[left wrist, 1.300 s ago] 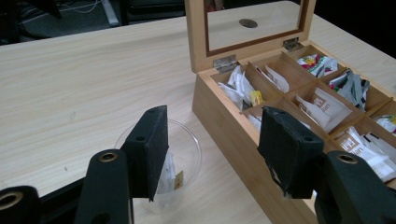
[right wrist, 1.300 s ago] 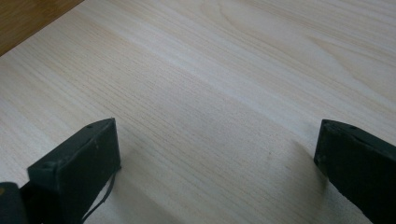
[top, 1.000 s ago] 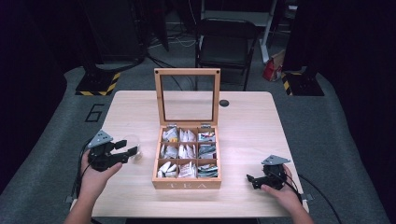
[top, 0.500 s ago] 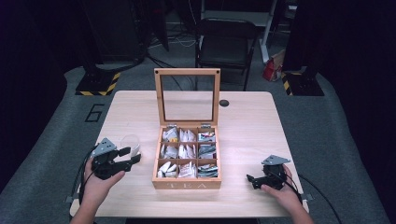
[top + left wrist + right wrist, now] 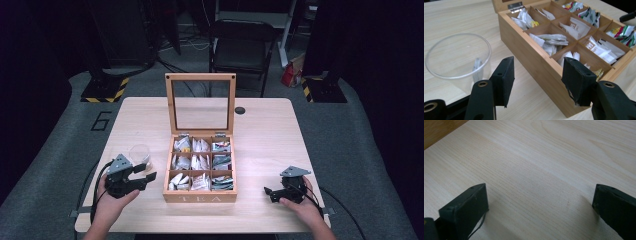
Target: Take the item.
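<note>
Pale wooden table (image 5: 280, 130), dark studio behind. At centre, open tea box (image 5: 200, 198), packets sorted by compartment. Beside its left wall, clear cup (image 5: 140, 152), apparently one packet inside. Left gripper (image 5: 142, 172) parted, empty, near the cup; likely next, another packet. Right gripper (image 5: 270, 194) wide, idle.

Light wood table (image 5: 270, 130), rounded corners, pale grain. Wooden tea box (image 5: 200, 192) sits on it near the front edge at center, glass lid (image 5: 200, 102) standing upright at the back, nine compartments holding tea bags. Clear plastic cup (image 5: 139, 154) stands upright on the table left of the box, near it but apart; something pale inside it, unclear what. Small dark round hole (image 5: 240, 110) in the tabletop behind the box, to its right.
</note>
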`<state>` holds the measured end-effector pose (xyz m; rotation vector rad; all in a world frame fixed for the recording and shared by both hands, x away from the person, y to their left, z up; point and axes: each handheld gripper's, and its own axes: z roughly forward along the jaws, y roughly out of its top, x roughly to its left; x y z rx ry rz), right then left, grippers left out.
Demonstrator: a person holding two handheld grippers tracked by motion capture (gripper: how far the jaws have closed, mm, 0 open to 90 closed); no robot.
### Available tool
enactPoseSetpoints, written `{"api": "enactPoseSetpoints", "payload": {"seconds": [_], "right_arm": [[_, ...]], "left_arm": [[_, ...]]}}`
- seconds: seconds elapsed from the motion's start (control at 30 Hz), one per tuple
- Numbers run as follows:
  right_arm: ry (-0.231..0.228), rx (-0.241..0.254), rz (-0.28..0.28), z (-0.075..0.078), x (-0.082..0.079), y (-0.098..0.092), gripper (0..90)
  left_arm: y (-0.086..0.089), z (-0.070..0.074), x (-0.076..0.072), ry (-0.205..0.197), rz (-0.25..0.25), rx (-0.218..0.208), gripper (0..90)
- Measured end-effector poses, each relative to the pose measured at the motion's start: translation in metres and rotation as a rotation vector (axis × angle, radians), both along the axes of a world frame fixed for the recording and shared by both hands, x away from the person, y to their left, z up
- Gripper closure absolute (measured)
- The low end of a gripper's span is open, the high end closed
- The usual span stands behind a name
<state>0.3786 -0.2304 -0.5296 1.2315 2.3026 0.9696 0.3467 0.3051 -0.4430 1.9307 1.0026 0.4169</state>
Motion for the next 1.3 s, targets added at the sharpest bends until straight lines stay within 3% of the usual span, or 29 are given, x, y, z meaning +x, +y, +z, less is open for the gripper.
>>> {"api": "enactPoseSetpoints", "payload": {"seconds": [0.1,0.3,0.43,0.57,0.7,0.97,1.03,1.07,1.1,1.13,1.2,1.3], "right_arm": [[0.000,-0.001,0.001,0.000,0.000,0.000,0.0],[-0.001,-0.004,0.001,0.000,0.000,0.000,0.0],[-0.001,-0.002,-0.002,0.000,0.000,0.000,0.0],[-0.001,-0.002,-0.002,0.000,0.000,0.000,0.0],[-0.001,-0.002,-0.002,0.000,0.000,0.000,0.0],[0.000,0.000,0.000,0.000,0.000,0.000,0.0],[0.000,0.000,0.001,0.000,0.000,0.000,0.0],[0.001,-0.001,0.003,0.000,0.000,0.000,0.0],[0.001,-0.001,0.004,0.000,0.000,0.000,0.0],[0.001,-0.001,0.005,0.000,0.000,0.000,0.0],[0.000,-0.001,0.001,0.000,0.000,0.000,0.0],[0.000,-0.001,0.003,0.000,0.000,0.000,0.0]], "left_arm": [[-0.001,-0.003,0.000,0.001,-0.010,0.018,43.2],[0.001,-0.011,-0.001,0.012,-0.011,0.013,43.2],[0.001,-0.016,-0.002,-0.002,-0.012,0.016,43.2],[0.002,-0.021,-0.001,0.019,-0.020,0.017,43.2],[0.001,-0.025,0.000,0.029,-0.029,0.045,43.3],[0.001,-0.031,0.001,0.048,-0.035,0.047,43.3],[-0.001,-0.032,0.001,0.067,-0.018,0.017,43.2],[0.002,-0.032,0.003,0.050,-0.037,0.052,43.2],[-0.001,-0.034,0.002,0.064,-0.015,0.018,43.2],[0.002,-0.034,0.003,0.059,-0.034,0.052,43.2],[0.000,-0.035,0.002,0.073,-0.024,0.032,43.2],[0.002,-0.036,0.003,0.066,-0.032,0.053,43.2]]}}
